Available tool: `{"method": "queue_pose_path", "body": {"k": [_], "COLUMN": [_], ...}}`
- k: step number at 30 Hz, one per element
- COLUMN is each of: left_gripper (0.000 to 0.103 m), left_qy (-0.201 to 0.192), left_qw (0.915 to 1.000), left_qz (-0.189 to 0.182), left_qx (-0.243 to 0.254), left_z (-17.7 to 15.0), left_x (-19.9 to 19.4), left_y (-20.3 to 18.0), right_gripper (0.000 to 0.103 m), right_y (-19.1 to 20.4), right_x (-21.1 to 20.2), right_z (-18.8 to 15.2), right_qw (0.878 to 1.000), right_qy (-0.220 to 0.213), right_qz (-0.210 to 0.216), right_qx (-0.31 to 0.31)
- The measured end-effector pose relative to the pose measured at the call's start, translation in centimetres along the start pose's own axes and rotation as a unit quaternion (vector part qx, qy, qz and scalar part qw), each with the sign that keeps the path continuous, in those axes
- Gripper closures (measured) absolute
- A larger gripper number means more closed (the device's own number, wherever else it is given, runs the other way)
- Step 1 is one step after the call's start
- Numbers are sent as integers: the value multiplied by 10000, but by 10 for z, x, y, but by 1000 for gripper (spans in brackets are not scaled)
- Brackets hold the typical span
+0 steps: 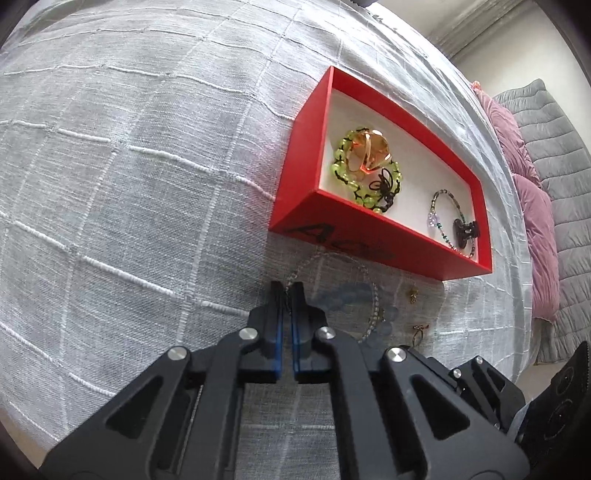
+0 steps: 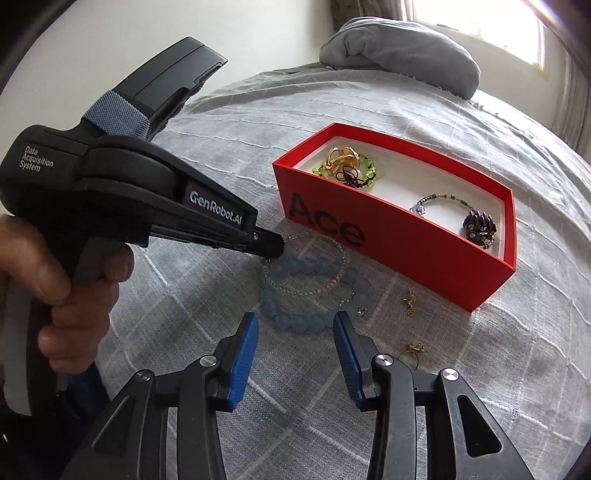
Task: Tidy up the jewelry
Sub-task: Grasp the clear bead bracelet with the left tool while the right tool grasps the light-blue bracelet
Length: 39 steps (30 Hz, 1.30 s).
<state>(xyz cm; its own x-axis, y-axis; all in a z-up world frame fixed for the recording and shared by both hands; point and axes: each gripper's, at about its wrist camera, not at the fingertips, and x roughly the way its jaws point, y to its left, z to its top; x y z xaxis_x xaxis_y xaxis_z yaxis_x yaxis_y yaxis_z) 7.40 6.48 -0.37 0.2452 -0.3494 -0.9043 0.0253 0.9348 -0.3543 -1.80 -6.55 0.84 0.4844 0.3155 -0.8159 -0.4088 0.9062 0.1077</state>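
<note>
A red box [image 2: 369,236] [image 1: 295,173] on the grey bedspread holds a green bead bracelet with a gold piece [image 2: 345,164] [image 1: 364,162], a thin beaded bracelet [image 2: 441,201] [image 1: 445,212] and a dark clip [image 2: 480,227] [image 1: 465,230]. In front of it lie a clear bead bracelet [image 2: 314,288] [image 1: 373,295], a pale blue bead bracelet [image 2: 306,321] and two small gold earrings [image 2: 409,301] [image 2: 414,348]. My left gripper [image 1: 287,288] [image 2: 271,251] is shut on the clear bracelet's edge. My right gripper [image 2: 295,332] is open just short of the blue bracelet.
A grey bundled blanket [image 2: 399,51] lies at the far end of the bed. Pink pillows [image 1: 532,206] and a grey quilt [image 1: 565,184] lie beyond the bed edge in the left wrist view. A window [image 2: 480,26] is behind.
</note>
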Motion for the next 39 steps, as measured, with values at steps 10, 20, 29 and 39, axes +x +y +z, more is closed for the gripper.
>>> {"method": "queue_pose_path", "body": {"k": [10,20,29,39], "left_gripper": [99,99,99,98], "left_qy": [-664,-749,-890,-934], "left_qw": [9977,9970,9954,9950], "left_qz": [99,-40,-93,-134], "left_qx": [45,189,330,314], "left_z": [0,-4,-8,-9], "left_x": [-43,-59,-70,-70], "left_y": [9,22,14,10], "right_gripper": [60,78,91,91], "right_y": [-24,-31,-15,-15], "right_x": [7,38,-2,-16], "right_z": [7,24,33,31], "right_qw": [9982,9975,9969,9962], "right_qy": [101,218,-594,-760], "right_qz": [-170,-513,-415,-305], "right_qx": [562,424,321,303]}}
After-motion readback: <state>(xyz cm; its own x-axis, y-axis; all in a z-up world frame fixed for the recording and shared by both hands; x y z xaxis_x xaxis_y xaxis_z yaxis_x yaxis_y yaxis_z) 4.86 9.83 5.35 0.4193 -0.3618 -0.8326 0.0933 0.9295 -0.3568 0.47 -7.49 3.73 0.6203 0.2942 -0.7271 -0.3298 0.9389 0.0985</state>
